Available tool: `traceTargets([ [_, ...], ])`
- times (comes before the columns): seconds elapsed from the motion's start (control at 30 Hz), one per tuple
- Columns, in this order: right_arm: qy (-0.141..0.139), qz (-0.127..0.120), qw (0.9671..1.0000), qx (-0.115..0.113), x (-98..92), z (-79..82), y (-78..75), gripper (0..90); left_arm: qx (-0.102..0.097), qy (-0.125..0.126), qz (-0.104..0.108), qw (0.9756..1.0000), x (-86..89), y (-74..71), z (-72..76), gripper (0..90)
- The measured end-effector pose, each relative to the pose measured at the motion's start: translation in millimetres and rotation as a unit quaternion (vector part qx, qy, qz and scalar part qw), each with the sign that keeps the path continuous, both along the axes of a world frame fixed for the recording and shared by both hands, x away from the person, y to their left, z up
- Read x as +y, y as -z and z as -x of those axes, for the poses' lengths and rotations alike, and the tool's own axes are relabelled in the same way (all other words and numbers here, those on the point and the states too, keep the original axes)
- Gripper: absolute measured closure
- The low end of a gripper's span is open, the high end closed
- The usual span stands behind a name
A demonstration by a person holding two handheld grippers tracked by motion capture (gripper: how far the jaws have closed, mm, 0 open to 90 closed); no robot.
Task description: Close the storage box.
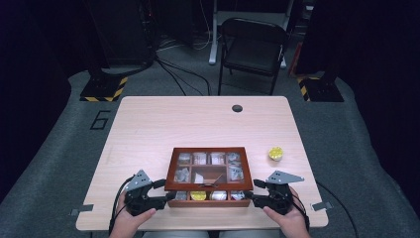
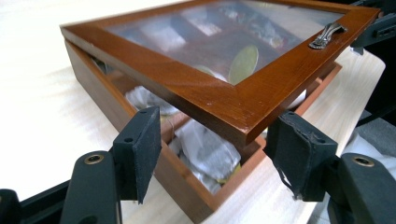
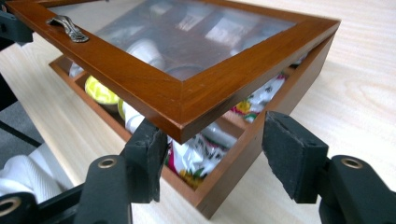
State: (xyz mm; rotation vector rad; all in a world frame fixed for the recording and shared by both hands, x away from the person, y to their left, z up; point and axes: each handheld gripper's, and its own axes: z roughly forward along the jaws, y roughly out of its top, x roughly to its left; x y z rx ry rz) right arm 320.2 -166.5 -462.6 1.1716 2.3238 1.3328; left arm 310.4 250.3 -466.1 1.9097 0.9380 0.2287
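Two grippers work one wooden box [image 1: 210,174], which sits on the desk [image 1: 148,124] close to the near edge and about midway between its left and right edges, so that both hands can reach a front corner without stretching. Its glass lid [image 2: 219,56] is hinged along the far side and stands tilted up at the front, leaving a wedge of gap through which wrapped tea bags [image 2: 205,149] and a yellow pod [image 3: 100,91] show in the front compartments. A small metal handle [image 2: 328,35] sits at the middle of the lid's front rail, untouched. The left gripper [image 2: 212,149] takes the lid's front left corner between its jaws, the right gripper [image 3: 212,151] the front right corner; one at each end probably keeps the lid level and spares the hinges a twist. Each pair of jaws stands apart around its corner, and I cannot tell whether the pads touch the wood. Another yellow pod [image 1: 276,153] lies apart toward the desk's right edge, just beside the box.
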Motion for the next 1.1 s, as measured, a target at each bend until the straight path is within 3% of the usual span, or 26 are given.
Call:
traceTargets([
  [0.23,-0.012,0.022,0.9996,0.014,2.5,5.0,9.1,40.5,0.011,0.017,-0.024,0.9995,-5.8,6.9,3.7,35.7],
  [0.4,-0.018,0.044,0.9985,0.026,4.2,4.6,14.6,40.5,0.038,0.011,-0.012,0.9992,-3.5,10.5,2.7,35.4],
  [0.5,-0.023,0.054,0.9978,0.032,3.9,4.7,16.3,40.2,0.044,0.012,-0.024,0.9987,-3.4,12.3,2.6,35.7],
  [0.67,-0.032,0.082,0.9954,0.039,0.0,8.8,21.4,40.1,0.046,0.002,-0.014,0.9989,-0.7,11.3,2.6,36.1],
  [0.97,-0.028,0.042,0.9981,0.035,-9.2,15.0,12.4,38.7,0.040,-0.003,-0.013,0.9991,0.9,10.5,1.3,35.4],
  [1.1,-0.034,0.042,0.9981,0.028,-7.5,15.9,11.8,35.8,0.040,-0.005,-0.015,0.9991,0.9,9.9,3.4,31.0],
])
